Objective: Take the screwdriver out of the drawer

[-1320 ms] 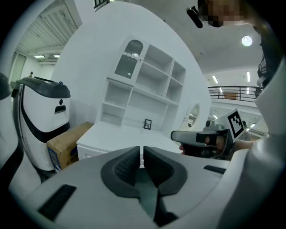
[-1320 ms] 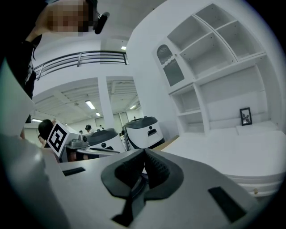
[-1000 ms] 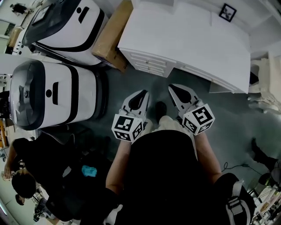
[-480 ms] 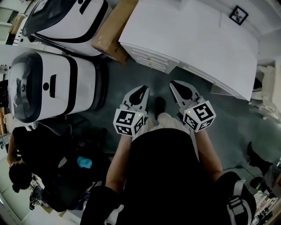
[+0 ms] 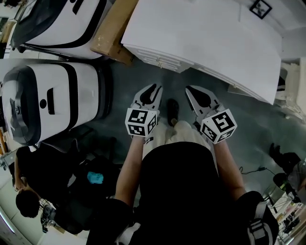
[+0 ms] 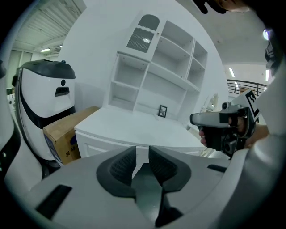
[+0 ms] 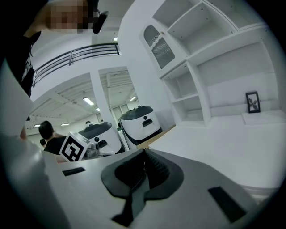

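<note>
No screwdriver shows in any view. The white desk (image 5: 205, 38) has a stack of shut drawers (image 5: 160, 61) at its front left, seen too in the left gripper view as drawers (image 6: 100, 145). My left gripper (image 5: 151, 89) hangs over the grey floor just short of those drawers; its jaws are opening, a narrow gap between the ribbed pads (image 6: 123, 164) and nothing in it. My right gripper (image 5: 192, 91) is beside it, level with it, its jaws closed together on nothing. Both point at the desk front.
Two white machines with dark tops, one machine (image 5: 48, 103) left of me and a second machine (image 5: 57, 21) behind it. A cardboard box (image 5: 112, 28) leans by the desk's left end. A small framed picture (image 5: 261, 7) stands on the desk. A seated person (image 5: 26, 201) is at lower left.
Both grippers have moved forward and come nearer the desk's drawer front. The desk fills more of the top of the head view.
</note>
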A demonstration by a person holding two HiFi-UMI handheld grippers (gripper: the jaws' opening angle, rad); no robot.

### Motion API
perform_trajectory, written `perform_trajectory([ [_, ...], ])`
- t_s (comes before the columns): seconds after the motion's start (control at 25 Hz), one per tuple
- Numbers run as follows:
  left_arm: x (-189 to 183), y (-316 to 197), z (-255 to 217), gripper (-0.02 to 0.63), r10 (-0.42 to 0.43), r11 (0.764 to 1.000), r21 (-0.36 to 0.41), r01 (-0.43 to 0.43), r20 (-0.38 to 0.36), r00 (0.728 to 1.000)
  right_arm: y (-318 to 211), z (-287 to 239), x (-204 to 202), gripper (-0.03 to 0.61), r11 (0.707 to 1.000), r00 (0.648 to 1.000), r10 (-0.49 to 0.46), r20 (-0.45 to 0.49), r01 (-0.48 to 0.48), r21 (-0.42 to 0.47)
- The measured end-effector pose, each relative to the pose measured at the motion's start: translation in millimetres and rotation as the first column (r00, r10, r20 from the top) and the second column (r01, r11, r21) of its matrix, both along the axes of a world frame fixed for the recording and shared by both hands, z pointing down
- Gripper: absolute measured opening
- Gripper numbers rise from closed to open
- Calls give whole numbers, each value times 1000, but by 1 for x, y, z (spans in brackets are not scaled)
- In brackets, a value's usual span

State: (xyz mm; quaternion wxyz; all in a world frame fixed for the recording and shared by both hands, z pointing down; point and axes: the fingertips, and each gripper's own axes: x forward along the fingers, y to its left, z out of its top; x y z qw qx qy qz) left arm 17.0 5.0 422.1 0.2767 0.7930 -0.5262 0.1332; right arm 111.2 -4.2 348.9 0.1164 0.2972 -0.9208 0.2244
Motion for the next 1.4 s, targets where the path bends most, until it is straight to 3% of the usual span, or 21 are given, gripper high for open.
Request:
perform_trajectory([
  [0.4, -19, -62, 76, 109, 55, 997, -56, -53, 38, 998, -30, 30, -2, 17, 996, 996, 81, -47, -83, -40],
  [0.72, -30, -100, 144, 128, 110, 988, -118, -101, 74, 991, -42, 52, -18, 17, 993, 993, 91, -81, -96, -62],
  [1.4, -47, -154, 252, 140, 106, 972, -221, -83, 99, 989, -50, 92, -22, 17, 974, 979, 160, -123, -177, -139],
])
